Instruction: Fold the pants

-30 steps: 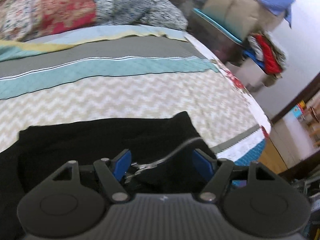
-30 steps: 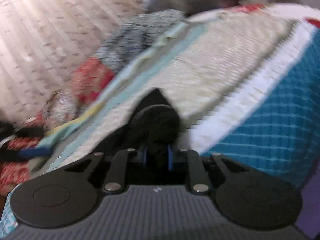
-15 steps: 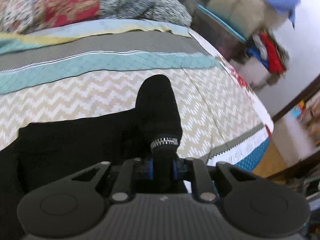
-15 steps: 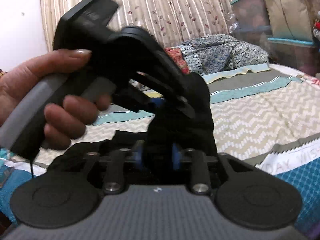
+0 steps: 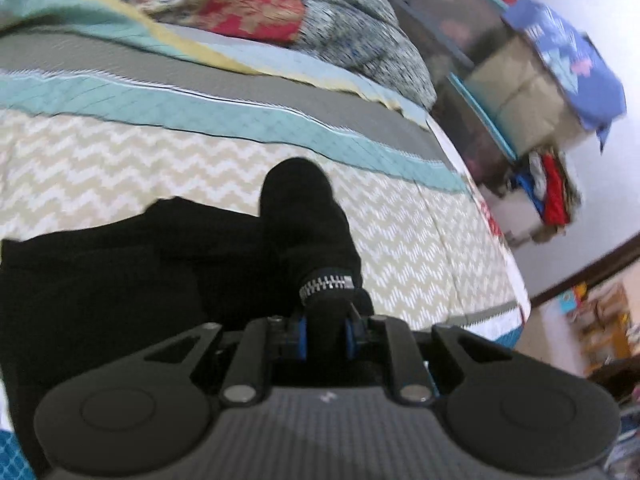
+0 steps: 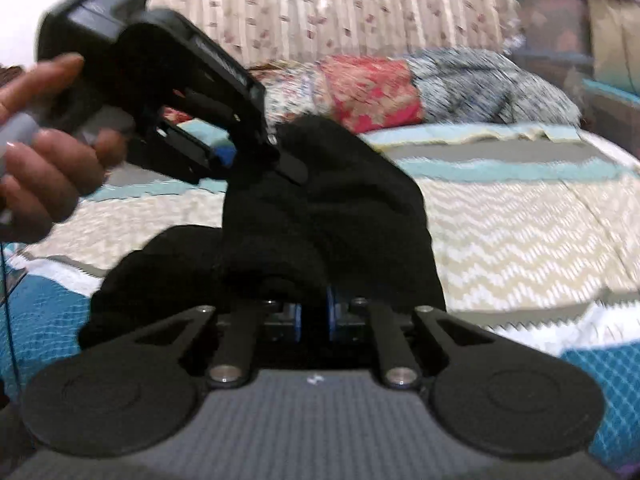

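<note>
Black pants (image 5: 120,280) lie on the chevron quilt (image 5: 120,160) of a bed. My left gripper (image 5: 323,330) is shut on a raised fold of them, with a silver zipper (image 5: 326,282) just above the blue pads. My right gripper (image 6: 313,316) has its jaws closing, and black cloth sits pinched between its pads. In the right wrist view the pants (image 6: 360,208) hang lifted between both grippers. A hand (image 6: 44,176) holds the left gripper's body (image 6: 160,72) at upper left, its tips buried in the cloth.
Patterned pillows (image 5: 260,12) lie at the head of the bed. Stacked storage boxes and piled clothes (image 5: 520,80) stand past the bed's right side. A curtain (image 6: 320,4) hangs behind the bed. The bed's blue side panel (image 6: 600,384) drops off at lower right.
The left gripper closed on the pants by the zipper and lifted a fold. The right wrist view rolled from the bed's edge to face the left gripper, with cloth raised between them.
</note>
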Motion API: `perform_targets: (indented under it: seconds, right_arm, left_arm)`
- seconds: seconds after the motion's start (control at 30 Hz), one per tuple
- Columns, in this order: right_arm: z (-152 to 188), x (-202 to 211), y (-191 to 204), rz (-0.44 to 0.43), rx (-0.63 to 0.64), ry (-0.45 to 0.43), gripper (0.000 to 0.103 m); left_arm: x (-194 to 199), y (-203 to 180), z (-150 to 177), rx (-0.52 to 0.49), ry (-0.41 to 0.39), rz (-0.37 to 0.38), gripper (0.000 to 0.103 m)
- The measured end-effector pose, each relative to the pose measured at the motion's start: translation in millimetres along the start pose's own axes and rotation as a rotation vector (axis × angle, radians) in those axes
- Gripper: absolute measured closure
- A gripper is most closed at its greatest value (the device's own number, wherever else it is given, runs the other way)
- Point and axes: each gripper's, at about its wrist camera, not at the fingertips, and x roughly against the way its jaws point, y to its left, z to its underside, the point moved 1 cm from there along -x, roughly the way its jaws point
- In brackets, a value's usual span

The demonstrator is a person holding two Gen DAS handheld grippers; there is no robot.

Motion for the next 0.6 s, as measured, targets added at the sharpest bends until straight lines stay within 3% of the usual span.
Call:
perform_targets:
  seconds: [0.27,0.6]
  right_arm:
    - [-15.6,-19.2,47.6,-0.117,0.076,0.029,0.089]
    - [-13.4,-46.4,112.8,-0.214,0.177,0.098,0.089]
  left_arm:
    - [47.1,53.9,0.8,0.091,-0.097,-0.001,0.088]
    - [87.9,140.3,32.1,0.256,-0.187,-0.034,0.088]
